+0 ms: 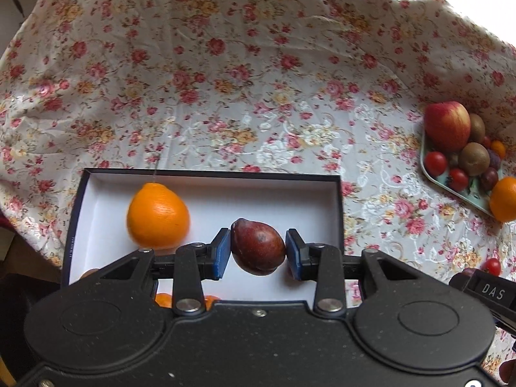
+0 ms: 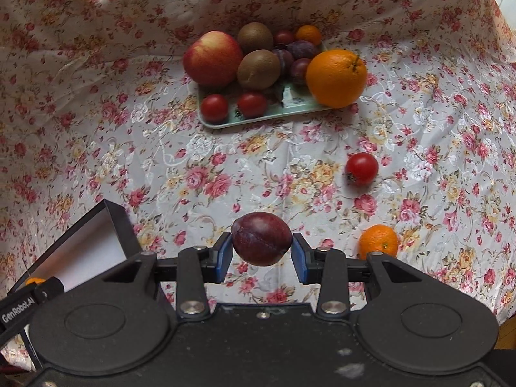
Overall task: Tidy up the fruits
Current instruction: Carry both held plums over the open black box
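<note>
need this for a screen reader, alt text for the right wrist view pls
The right gripper holds a dark plum above a floral cloth. Beyond it, a tray carries an apple, kiwis, plums and tomatoes, with a large orange at its edge.

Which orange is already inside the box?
The big orange sitting in the white box. The other big orange leans on the tray; the small one lies on the cloth.
</note>
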Motion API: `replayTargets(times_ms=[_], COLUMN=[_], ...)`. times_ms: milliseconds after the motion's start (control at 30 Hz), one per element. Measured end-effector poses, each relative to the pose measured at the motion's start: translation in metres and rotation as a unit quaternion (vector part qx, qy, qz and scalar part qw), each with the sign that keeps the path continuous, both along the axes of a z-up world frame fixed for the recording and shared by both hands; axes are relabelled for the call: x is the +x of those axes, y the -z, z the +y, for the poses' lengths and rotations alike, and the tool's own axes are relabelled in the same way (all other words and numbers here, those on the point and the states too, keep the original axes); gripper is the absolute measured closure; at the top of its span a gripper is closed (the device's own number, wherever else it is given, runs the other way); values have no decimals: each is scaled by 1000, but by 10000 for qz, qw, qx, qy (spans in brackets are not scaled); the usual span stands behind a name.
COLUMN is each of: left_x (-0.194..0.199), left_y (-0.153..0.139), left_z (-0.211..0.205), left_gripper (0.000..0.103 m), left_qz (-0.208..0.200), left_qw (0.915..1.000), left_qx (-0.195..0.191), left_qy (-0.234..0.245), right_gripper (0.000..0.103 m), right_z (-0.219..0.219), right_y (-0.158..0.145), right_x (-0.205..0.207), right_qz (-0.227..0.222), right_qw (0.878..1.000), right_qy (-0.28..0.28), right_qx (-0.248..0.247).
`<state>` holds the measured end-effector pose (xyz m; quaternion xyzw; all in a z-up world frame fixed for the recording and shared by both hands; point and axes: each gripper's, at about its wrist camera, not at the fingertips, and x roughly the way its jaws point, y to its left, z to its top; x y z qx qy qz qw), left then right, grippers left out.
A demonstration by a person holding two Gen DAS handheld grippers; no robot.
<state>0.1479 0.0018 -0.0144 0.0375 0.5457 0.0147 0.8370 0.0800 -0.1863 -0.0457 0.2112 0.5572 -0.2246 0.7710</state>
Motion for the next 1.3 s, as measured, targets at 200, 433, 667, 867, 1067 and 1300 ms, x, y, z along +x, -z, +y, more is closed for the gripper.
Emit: replayTargets(times_ms=[200, 433, 667, 867, 1067, 1300], left_x=[-1, 3, 8, 10, 9, 9], left_y=[-10, -3, 8, 17, 17, 20], left_z=[41, 90, 112, 121, 133, 144], left_gripper=[58, 58, 58, 58, 58, 58], left_qz=[-256, -275, -41, 141, 66, 158], left_qw=[9990, 9950, 9939, 9940, 9927, 9913], left_qx=[226, 282, 234, 236, 327, 225], left_qy=[-280, -922, -1078, -1057, -1161, -1285], right_gripper=[64, 64, 64, 64, 64, 63], right_z=[34, 75, 103, 119, 133, 141], right_y=[1, 1, 8, 11, 12, 16], right_x=[8, 13, 21, 25, 25, 27], right_qz=[-39, -223, -186, -225, -297, -287], right_qw=[9992, 9955, 9912, 9878, 9846, 9826], right_qy=[-402, -916, -1306, -1536, -1720, -1818], right_qx=[10, -68, -103, -98, -91, -241])
